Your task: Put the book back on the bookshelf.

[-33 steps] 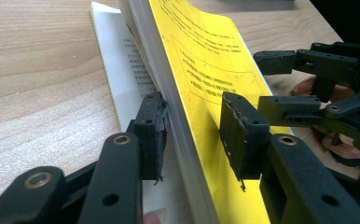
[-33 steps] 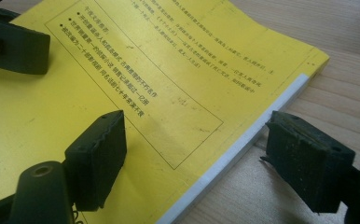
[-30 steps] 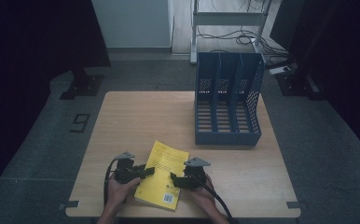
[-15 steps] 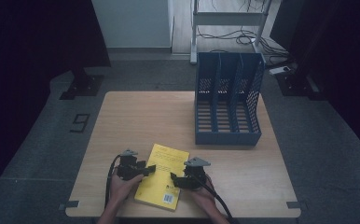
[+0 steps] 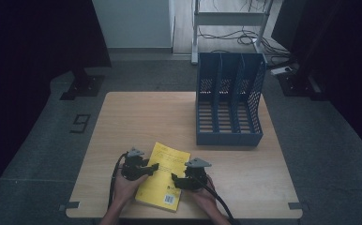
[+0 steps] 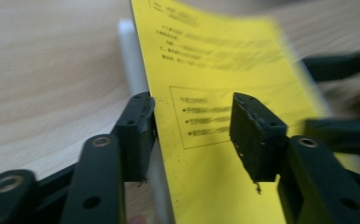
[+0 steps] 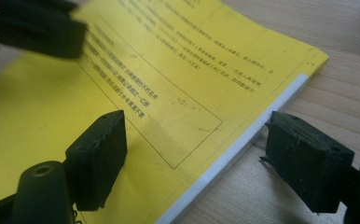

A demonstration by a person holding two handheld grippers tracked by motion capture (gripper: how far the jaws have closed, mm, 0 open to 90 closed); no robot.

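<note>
Left gripper [image 5: 154,167] jaws just closing, astride yellow book [image 5: 162,186] left edge, pads not pressing; right gripper [image 5: 174,181] open astride right edge.

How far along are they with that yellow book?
Early on. Nothing looks finished: the blue file rack stands empty. In hand: the left claw and the right claw each straddle an edge of the yellow book, jaws apart, the left's having just been closing. Left, probably: gripping, lifting and slotting it into the rack.
</note>
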